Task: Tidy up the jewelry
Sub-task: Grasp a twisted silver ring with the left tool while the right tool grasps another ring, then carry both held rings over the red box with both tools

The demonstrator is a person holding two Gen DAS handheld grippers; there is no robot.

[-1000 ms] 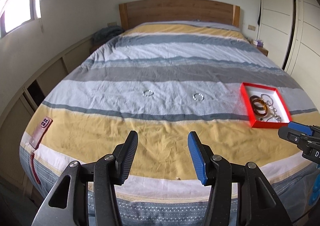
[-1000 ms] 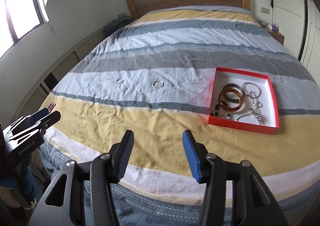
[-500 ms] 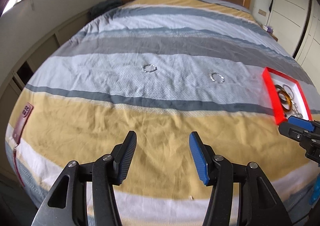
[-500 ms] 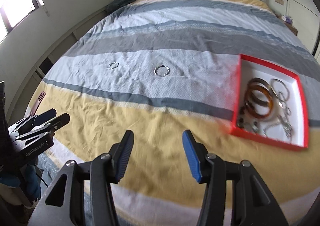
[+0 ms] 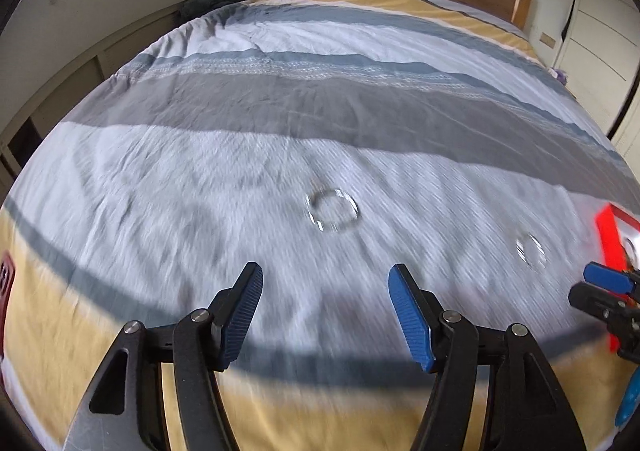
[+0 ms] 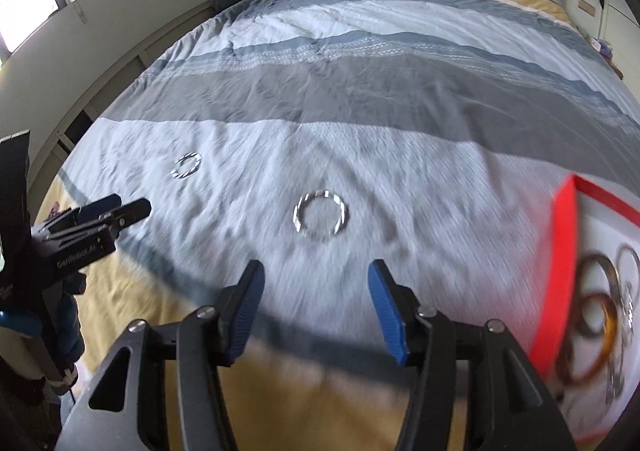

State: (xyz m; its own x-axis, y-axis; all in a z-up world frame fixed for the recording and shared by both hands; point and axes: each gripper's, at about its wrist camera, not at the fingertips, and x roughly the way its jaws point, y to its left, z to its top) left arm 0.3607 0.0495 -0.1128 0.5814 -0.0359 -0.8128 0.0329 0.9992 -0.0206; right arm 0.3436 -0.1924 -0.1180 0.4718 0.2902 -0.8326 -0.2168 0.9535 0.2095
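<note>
Left gripper (image 5: 325, 311): jaws opening, empty; center over left bangle (image 5: 332, 209).
Right gripper (image 6: 316, 307): opening, empty; straddle right bangle (image 6: 321, 213).

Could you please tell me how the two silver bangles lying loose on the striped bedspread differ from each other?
The right silver twisted bangle lies straight ahead of the right tongs, whose jaws are opening with nothing between them; the left silver twisted bangle lies off to the side, farther up the bedspread. The right bangle is nearer the red tray; the left one is nearer the left tongs. Both lie flat on the white stripe, untouched.
</note>
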